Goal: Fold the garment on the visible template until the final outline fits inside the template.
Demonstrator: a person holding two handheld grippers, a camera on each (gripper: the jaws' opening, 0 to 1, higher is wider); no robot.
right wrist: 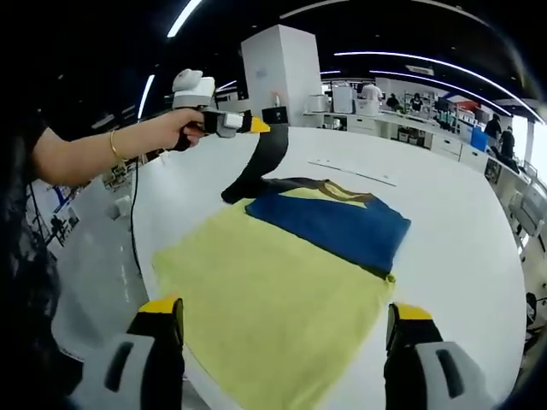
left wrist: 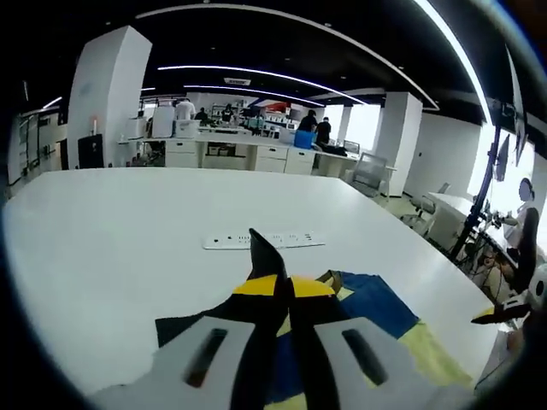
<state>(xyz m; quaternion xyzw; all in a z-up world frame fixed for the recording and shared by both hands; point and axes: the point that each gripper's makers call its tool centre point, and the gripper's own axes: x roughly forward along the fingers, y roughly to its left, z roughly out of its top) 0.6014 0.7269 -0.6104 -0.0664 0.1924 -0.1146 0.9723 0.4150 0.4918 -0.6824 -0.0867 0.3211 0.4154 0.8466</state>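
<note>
Upper left of the right gripper view, the left hand-held gripper (right wrist: 256,125) pinches the garment's black sleeve (right wrist: 256,166), lifting it; the right hand-held gripper (right wrist: 286,329) gapes wide over the yellow template (right wrist: 273,307) on the worktop (right wrist: 453,231).

The left gripper view is taken low and close over the white table (left wrist: 111,248), faced across it toward the office beyond, with the garment (left wrist: 376,307) just under its jaws. The right gripper view is taken from higher, looking down across the yellow template (right wrist: 273,307). The garment, table and office desks are shared.
</note>
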